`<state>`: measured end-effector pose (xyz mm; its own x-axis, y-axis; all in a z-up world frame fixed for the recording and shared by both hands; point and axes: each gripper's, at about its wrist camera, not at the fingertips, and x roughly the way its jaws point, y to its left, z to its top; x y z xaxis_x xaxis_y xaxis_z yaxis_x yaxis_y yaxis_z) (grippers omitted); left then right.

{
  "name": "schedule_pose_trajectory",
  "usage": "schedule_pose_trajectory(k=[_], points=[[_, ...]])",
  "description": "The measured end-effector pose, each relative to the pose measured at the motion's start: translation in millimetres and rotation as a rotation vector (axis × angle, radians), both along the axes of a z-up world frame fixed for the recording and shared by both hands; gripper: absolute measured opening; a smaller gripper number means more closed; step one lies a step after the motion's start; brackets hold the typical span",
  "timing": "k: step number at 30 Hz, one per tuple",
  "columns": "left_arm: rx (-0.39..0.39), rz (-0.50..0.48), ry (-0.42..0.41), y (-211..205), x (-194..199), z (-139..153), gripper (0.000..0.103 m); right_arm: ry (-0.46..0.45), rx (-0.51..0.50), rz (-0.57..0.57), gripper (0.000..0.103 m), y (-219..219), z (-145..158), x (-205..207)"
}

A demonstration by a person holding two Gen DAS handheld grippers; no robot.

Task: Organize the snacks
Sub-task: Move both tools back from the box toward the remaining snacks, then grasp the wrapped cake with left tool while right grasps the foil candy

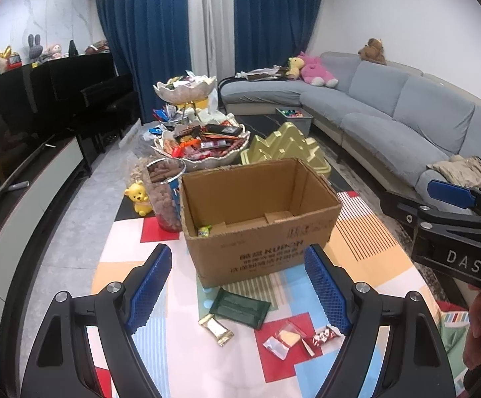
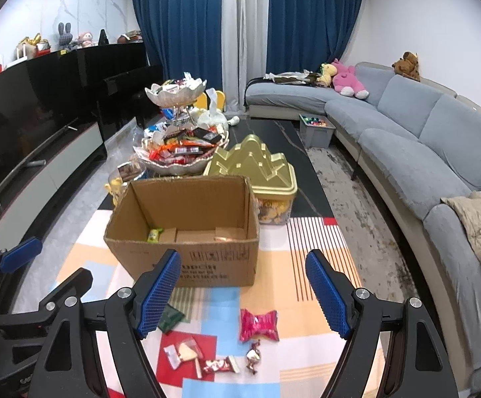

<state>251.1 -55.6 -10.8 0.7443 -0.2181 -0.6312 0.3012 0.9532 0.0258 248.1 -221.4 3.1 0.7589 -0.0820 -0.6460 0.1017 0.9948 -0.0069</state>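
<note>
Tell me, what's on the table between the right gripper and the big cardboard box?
In the right wrist view, only bare patterned tablecloth separates the open right gripper from the cardboard box.

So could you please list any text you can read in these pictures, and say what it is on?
"DAS": white letters on the black body of the right claw.
"KUBON", apparently: dark print on the brown cardboard box; the lines beneath are illegible.
Loose snack wrappers: print too small to read.

Open tongs above seemingly wrapped snacks
</note>
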Motion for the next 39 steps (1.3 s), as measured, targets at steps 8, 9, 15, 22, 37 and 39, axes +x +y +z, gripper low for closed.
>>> schedule_pose_trajectory(k=[8,9,15,22,37,39], points=[[0.028,-0.064,0.013,-4,-13,-18,0.082,0.035,-0.006,-0.012,0.078,-2,-16,-9],[0.032,-0.071,0.018,-5,-14,-21,0.082,0.039,-0.007,-0.013,0.078,-2,-18,-10],[0.049,-0.122,0.042,-11,-21,-37,0.082,0.081,0.004,-0.029,0.078,-5,-38,-19],[0.063,-0.176,0.070,-12,-23,-60,0.082,0.136,0.012,-0.040,0.078,-5,-64,-27],[0.117,-0.324,0.116,-19,-22,-110,0.082,0.207,0.022,-0.088,0.078,-7,-115,-35],[0.113,-0.340,0.130,-19,-22,-117,0.082,0.214,0.024,-0.091,0.078,-7,-120,-34]])
